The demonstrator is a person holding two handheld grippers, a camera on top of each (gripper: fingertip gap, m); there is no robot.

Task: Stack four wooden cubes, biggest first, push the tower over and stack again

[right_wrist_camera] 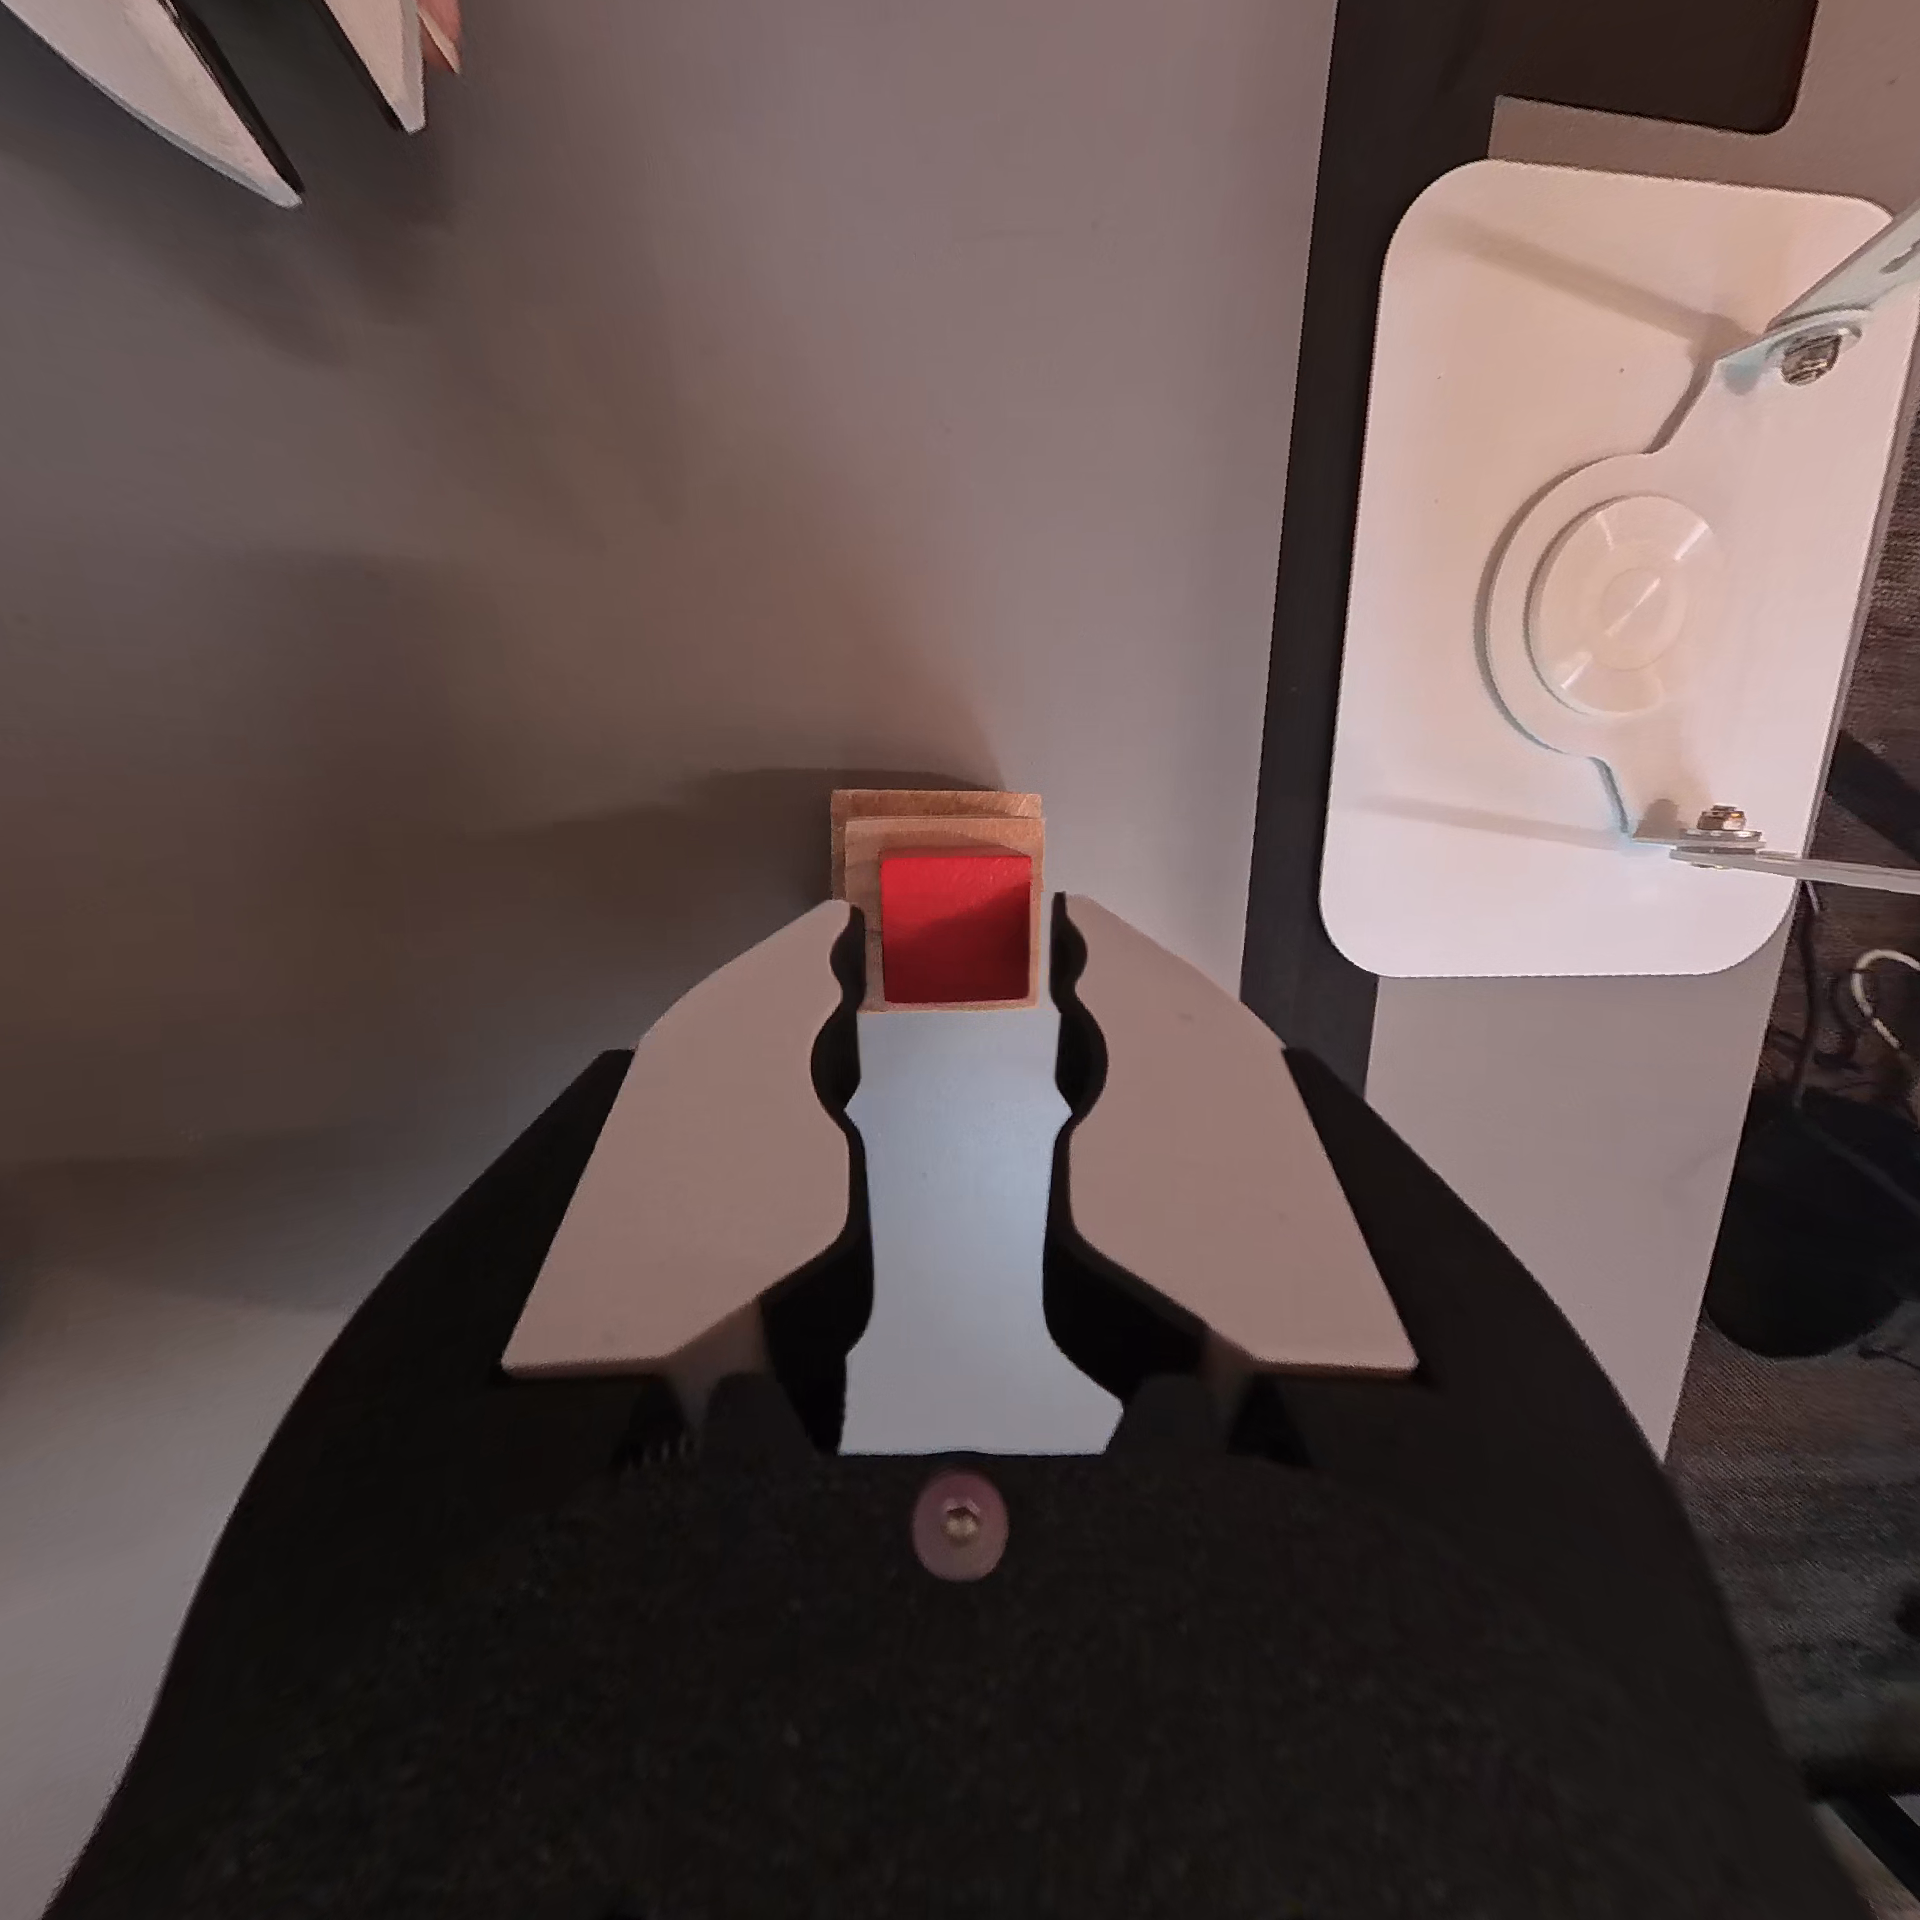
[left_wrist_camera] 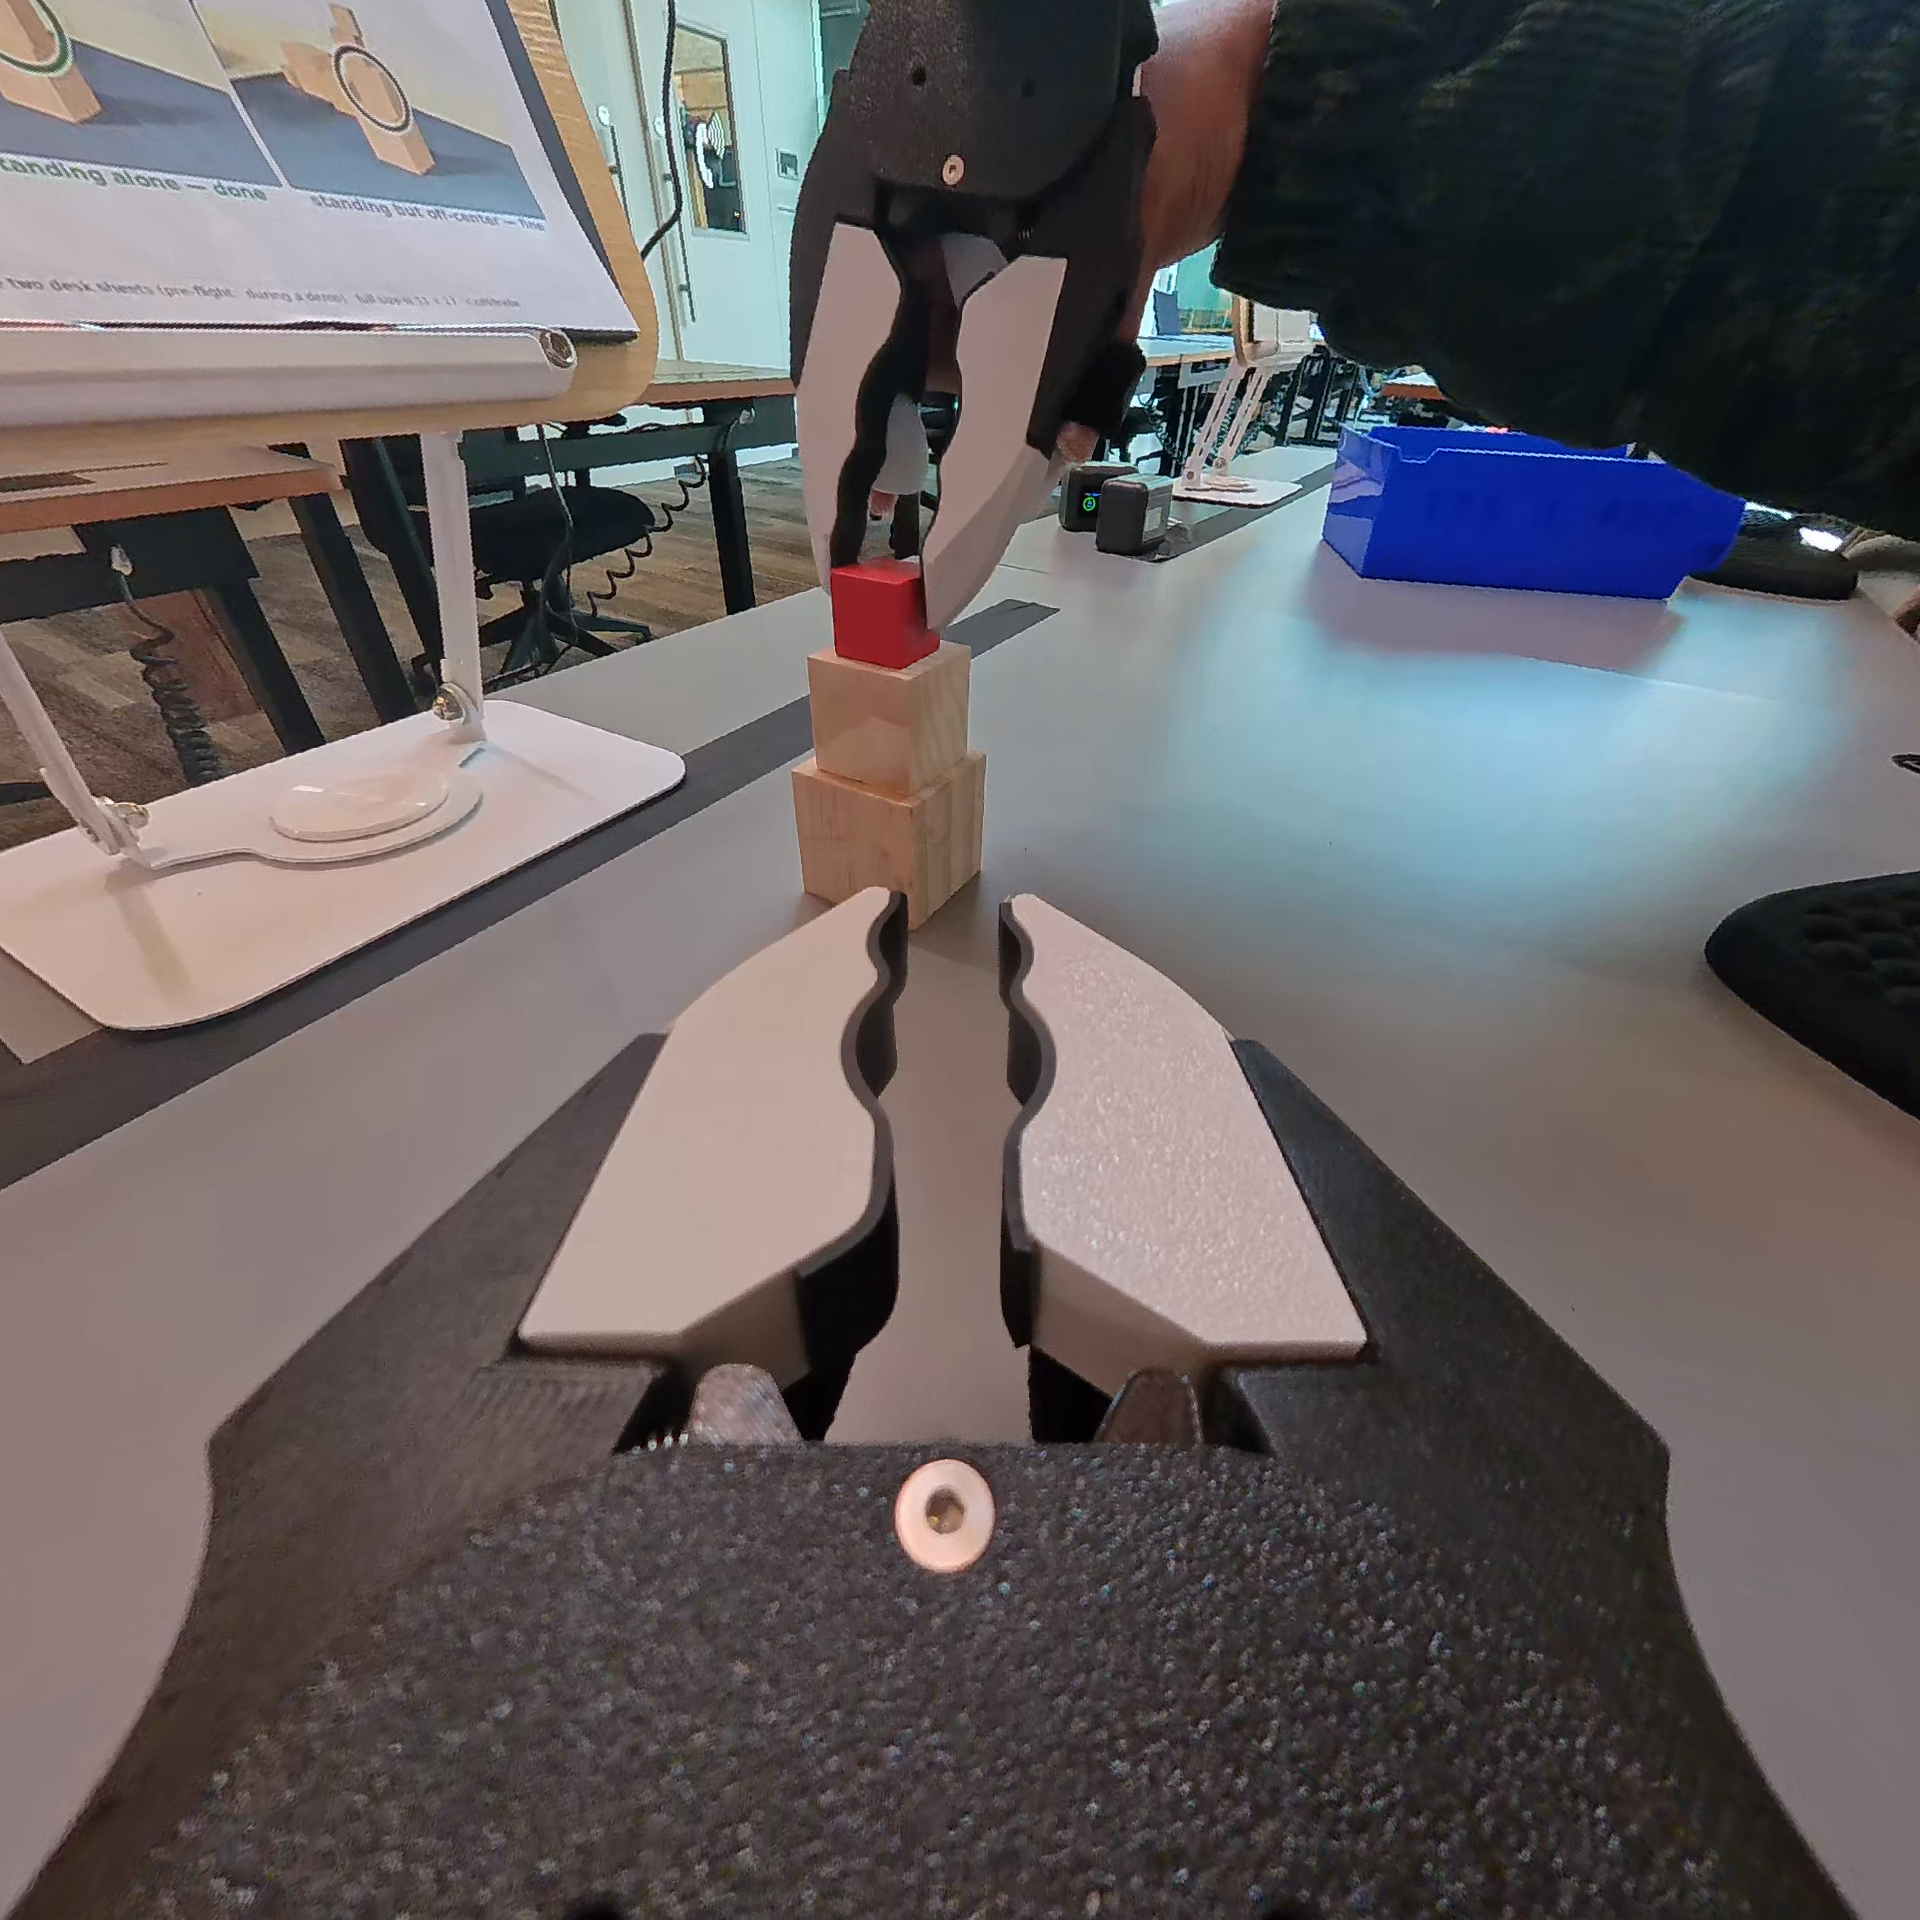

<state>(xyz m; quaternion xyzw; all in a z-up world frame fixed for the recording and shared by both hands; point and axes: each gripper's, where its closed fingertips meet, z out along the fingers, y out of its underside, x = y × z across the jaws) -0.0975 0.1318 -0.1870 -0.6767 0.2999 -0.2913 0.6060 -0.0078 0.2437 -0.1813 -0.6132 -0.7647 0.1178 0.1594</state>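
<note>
Red cube (right_wrist_camera: 958, 925) atop wooden blocks (left_wrist_camera: 889, 769), between right gripper's (right_wrist_camera: 956, 914) parted, non-touching fingertips.

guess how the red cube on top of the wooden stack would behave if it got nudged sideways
The red cube looks rigid with flat faces, so it would likely slide, not roll. It sits off-centre on the upper wooden block, so a nudge might drop it.

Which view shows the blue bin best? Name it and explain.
Left wrist view: the blue bin sits in plain sight on the grey table, its rim partly hidden behind a dark sleeve. The right wrist view shows none of it.
</note>
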